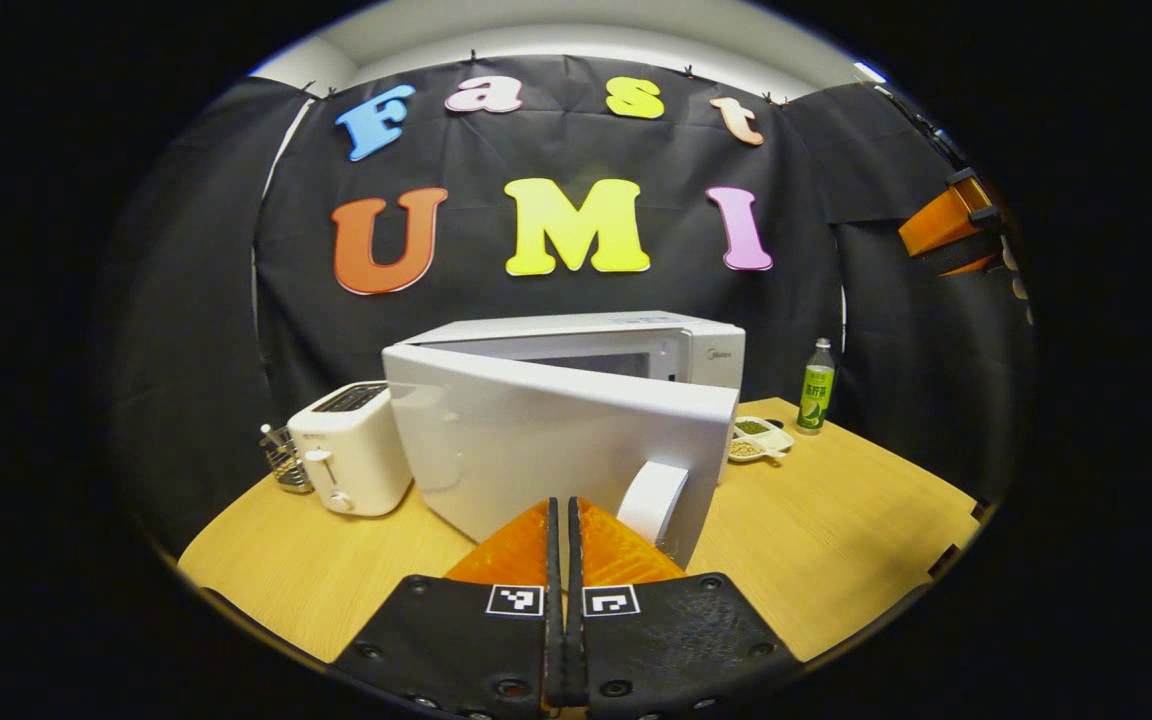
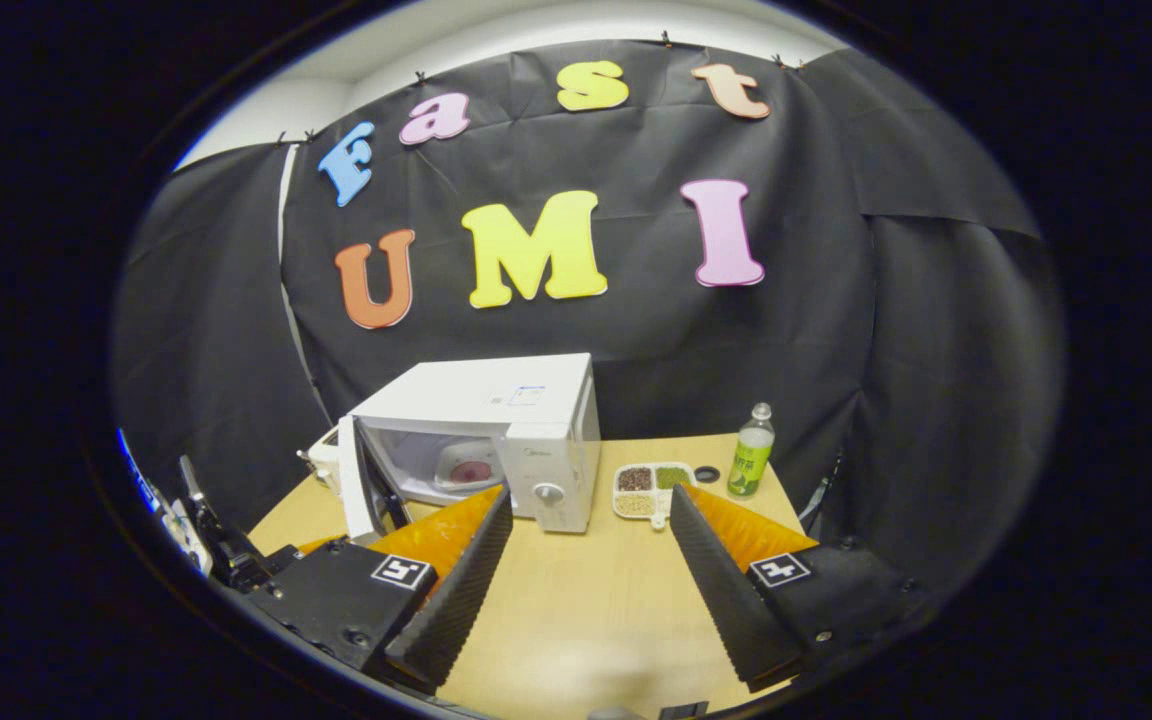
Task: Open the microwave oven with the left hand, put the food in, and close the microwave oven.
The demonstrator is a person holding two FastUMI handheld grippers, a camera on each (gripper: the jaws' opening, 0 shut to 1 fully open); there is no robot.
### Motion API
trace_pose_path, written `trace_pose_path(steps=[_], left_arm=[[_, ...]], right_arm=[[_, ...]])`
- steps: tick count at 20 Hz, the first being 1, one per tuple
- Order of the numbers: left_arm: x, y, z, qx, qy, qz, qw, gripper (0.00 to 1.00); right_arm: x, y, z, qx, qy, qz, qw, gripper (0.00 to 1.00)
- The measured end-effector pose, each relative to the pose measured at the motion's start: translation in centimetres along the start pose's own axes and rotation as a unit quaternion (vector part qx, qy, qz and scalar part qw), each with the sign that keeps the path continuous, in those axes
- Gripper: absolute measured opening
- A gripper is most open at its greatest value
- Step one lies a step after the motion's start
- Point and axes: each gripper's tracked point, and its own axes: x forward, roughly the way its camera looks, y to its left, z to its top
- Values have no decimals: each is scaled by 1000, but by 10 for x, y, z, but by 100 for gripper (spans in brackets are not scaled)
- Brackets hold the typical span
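Left gripper [image 1: 566, 520] clenched empty, just beside microwave door [image 1: 556, 450] handle [image 1: 654, 500]; right gripper [image 2: 586, 510] released, farther off.

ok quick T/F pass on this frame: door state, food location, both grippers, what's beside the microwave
1. The microwave door is fully closed. False: it stands partly open, swung out from the microwave.
2. A plate of food sits inside the cavity. True.
3. The left gripper is wide open. False: its fingers are together, with nothing visible between them, just in front of the door handle.
4. The right gripper is open and holds nothing. True.
5. The green bottle lies on its side. False: it stands upright on the table, near the divided tray.
6. A white toaster stands beside the microwave. True.
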Motion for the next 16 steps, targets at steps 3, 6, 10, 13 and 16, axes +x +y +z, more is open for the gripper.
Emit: trace_pose_path(steps=[3, 6, 10, 13, 16], left_arm=[[31, -21, 10, 3, -4, -19, 1000, 0], [60, -35, 19, 25, -11, -34, 999, 0], [102, -47, 25, 38, -11, -43, 998, 0], [128, -56, 33, 35, -14, -46, 998, 0], [154, -63, 41, 41, -21, -45, 998, 0]], right_arm=[[-1, -27, 0, 5, 3, -18, 1000, 100], [-1, -51, -2, 13, 5, -38, 999, 91], [-2, -76, -12, 37, 16, -57, 998, 100], [0, -89, -18, 45, 23, -68, 996, 100], [1, -96, -20, 53, 26, -72, 996, 100]])
